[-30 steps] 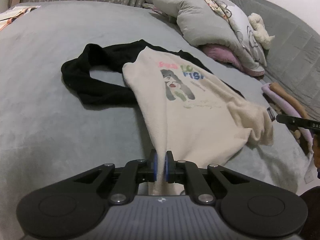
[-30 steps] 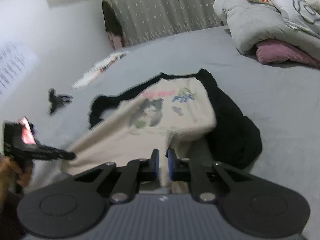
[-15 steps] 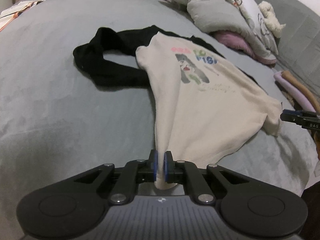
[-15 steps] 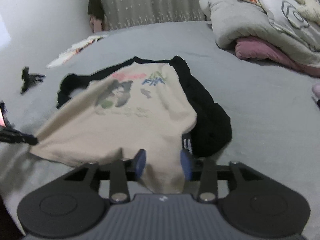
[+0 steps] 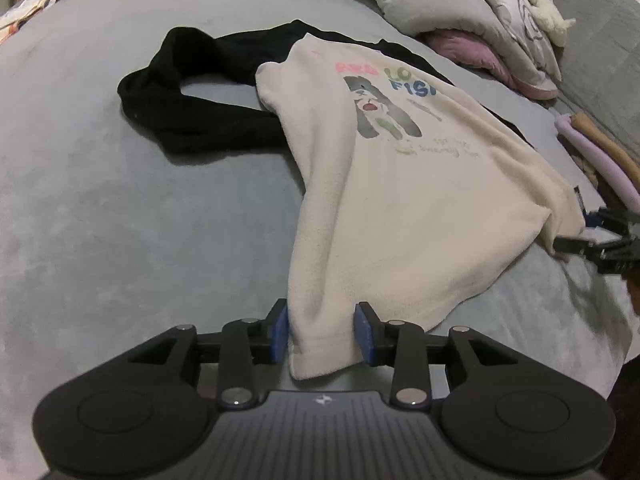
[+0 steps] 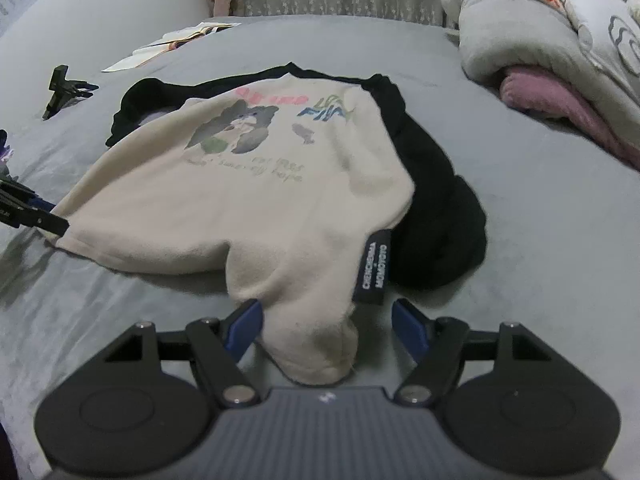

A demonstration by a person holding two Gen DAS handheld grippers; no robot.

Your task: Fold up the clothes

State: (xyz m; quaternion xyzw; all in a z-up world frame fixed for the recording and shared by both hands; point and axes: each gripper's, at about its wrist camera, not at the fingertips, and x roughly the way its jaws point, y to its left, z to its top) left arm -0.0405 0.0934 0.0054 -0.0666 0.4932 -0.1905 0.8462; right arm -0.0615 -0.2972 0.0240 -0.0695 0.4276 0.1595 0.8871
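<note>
Left gripper [image 5: 321, 330] spread wide, hem corner of shirt [image 5: 400, 184] loose between the pads, nothing pinched. Right gripper [image 6: 327, 326] likewise spread around the other hem corner. Shirt lying print-up on bed [image 5: 100, 220], black sleeves [image 5: 192, 120] bunched toward 11 and 2 o'clock. For a clean fold: flatten hem, straighten sleeves, keep edges parallel. Plenty of bare bed toward 9 o'clock; bedding pile [image 6: 540, 52] crowding 1 o'clock; papers [image 6: 176, 40] far off at 11. Near bed edge at 3 o'clock in left view.

black sleeves [image 6: 432, 204] partly under shirt, print blurred
</note>
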